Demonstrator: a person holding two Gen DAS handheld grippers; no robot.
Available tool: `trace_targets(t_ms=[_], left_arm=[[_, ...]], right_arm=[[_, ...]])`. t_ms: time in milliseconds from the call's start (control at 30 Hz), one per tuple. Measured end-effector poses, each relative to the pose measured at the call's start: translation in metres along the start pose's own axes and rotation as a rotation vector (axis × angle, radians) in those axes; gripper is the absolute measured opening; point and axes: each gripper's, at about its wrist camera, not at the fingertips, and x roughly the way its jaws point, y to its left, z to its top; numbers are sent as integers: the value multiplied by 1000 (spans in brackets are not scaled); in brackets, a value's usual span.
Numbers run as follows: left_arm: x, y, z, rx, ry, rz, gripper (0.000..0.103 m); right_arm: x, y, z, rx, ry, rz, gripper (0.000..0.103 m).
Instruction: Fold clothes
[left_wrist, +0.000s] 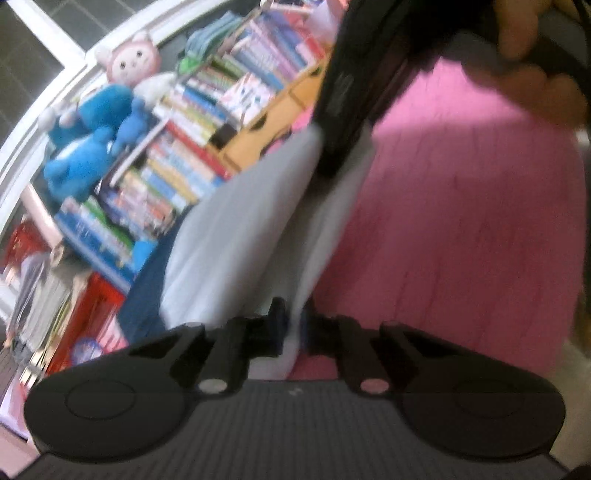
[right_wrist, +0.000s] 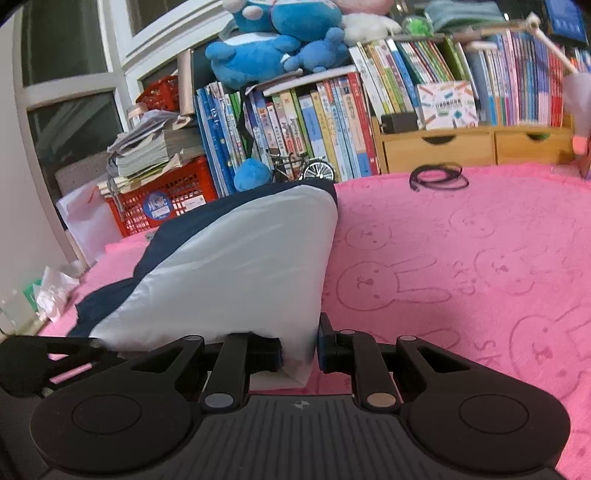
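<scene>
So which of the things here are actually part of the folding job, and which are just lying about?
Part of the job:
- white and navy fabric garment
- left gripper, clamped on its edge
- right gripper, clamped on its edge
- pink bunny-print blanket underneath

Just lying about:
- black coiled cable
- blue plush toys
- red plastic crate
- miniature black bicycle
- upright colourful books

1. The left wrist view is tilted and blurry, looking along the pink blanket toward the books
2. The right wrist view sits low and level, facing the same books and blanket
</scene>
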Motion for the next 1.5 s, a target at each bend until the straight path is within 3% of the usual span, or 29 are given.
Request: trace_targets(t_ms=[300,367,433,533,733,867,1067,1100,1167,1233,1300,1367,1500], left_arm=[[-41,38,-55,-81,165,54,9],[-45,53,-64,-171,201,61,9],[-49,77,-72,-324,210,47,11],[-57,114,-83,-595,144,-23,11],[-47,171,-97,-1049,-16,-227,20],[-27,181,-106,-1198,-52,-311,26],[-10,187,-121,-1302,-75,-400,30],[-8,190,-124,-1324,-87,-421,33],[-3,199,-129,-1361,-115,-453,41],[7,210,-133,-1393,-147,-482,50],[21,220,-134,-1411,-162,-502,61],[43,226,-131,-1412,-138,-504,65],[88,231,-125,-1422,-70,-482,62]], right_arm=[[0,10,-10,-139,-19,-65,19],[1,16,-14,-200,-27,-92,19],[-1,25,-23,-326,-54,-143,22],[-5,45,-42,-545,-128,-246,49],[-11,86,-65,-789,-225,-204,63],[-11,117,-77,-931,-272,-148,72],[25,179,-75,-1039,-242,8,81],[32,188,-74,-1051,-234,31,81],[48,201,-68,-1034,-193,71,66],[59,206,-59,-984,-134,111,37],[59,208,-56,-952,-130,112,29],[56,210,-57,-949,-156,98,23],[52,209,-52,-916,-155,104,20]])
